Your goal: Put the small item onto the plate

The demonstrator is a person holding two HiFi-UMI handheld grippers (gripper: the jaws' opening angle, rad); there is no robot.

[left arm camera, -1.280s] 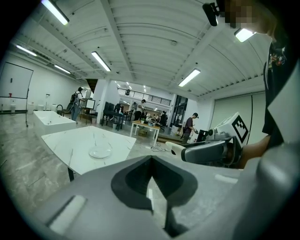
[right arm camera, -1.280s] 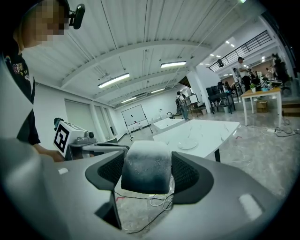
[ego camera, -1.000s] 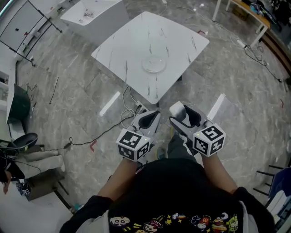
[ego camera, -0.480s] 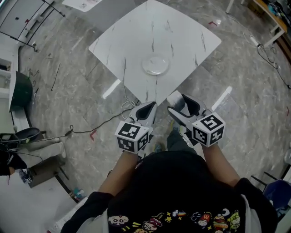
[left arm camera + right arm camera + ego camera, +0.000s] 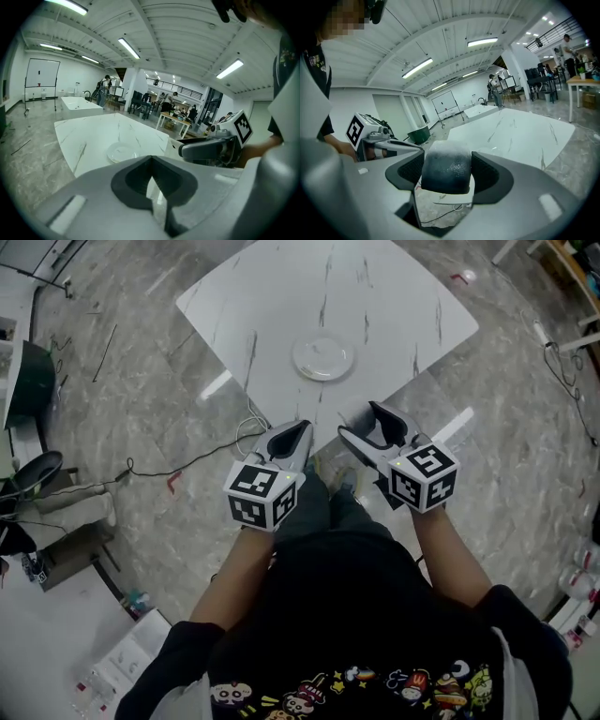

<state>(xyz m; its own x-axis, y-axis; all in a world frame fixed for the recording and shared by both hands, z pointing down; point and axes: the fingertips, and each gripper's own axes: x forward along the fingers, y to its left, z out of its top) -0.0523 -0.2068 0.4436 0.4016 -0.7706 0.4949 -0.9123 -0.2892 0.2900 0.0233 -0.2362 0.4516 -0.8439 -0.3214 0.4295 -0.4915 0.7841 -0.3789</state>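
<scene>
A white plate [image 5: 323,358] sits near the middle of the white marble table [image 5: 394,296]; in the left gripper view the plate [image 5: 121,152] lies ahead. My right gripper [image 5: 359,420] hovers over the floor just short of the table's near corner, shut on the small item [image 5: 446,166], a rounded dark block with a pale frosted top. My left gripper [image 5: 296,430] is level beside it, jaws shut with nothing between them. Each gripper shows in the other's view: the right gripper [image 5: 206,149] and the left gripper [image 5: 389,145].
Cables [image 5: 187,465] trail over the grey floor left of the table's corner. A green bin [image 5: 28,381] and a chair [image 5: 28,476] stand at the far left. A second white table [image 5: 79,103] and desks with people are further back.
The table and plate have come nearer and lower in the head view as the person stepped forward. Both grippers now sit close to the table's near corner, with their grips unchanged.
</scene>
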